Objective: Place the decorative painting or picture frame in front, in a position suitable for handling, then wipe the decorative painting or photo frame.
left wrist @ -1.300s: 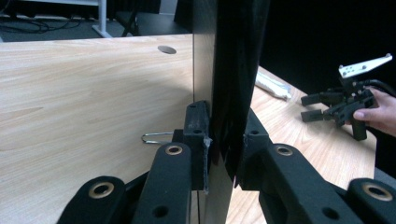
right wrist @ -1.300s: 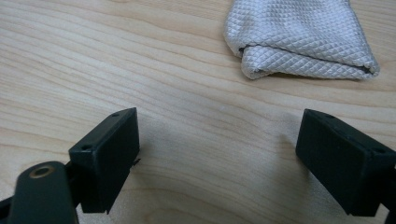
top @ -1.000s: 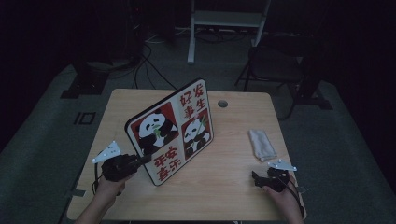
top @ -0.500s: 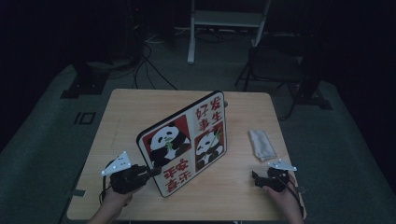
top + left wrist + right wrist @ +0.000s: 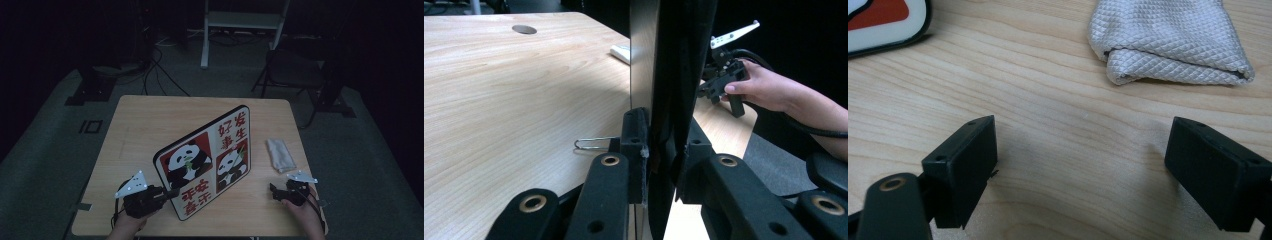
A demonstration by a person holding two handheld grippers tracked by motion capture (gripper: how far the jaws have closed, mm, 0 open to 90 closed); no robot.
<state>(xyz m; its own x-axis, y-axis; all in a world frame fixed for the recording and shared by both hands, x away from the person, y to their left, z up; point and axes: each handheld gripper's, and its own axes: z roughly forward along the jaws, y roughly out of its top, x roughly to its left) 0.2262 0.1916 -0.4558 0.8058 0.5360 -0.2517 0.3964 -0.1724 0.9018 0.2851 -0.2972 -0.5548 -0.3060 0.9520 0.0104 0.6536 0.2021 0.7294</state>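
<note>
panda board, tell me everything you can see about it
The panda board is a flat, thin rectangular panel with rounded corners and a black rim. Its face is split into four fields: two cartoon pandas, on red and on white, and two with red Chinese characters. It stands tilted on its lower edge on the wooden table. The left gripper is clamped on its near edge, one jaw on each face. Nothing else touches it.

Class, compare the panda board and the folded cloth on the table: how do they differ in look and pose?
The panda board stands tilted up on its edge; the folded cloth lies flat on the table. The board is printed with pandas and red characters; the cloth is plain white with a woven texture. The left hand-held gripper is clamped on the board's edge; the cloth lies untouched beyond the open right hand-held gripper. Both rest on the table.
</note>
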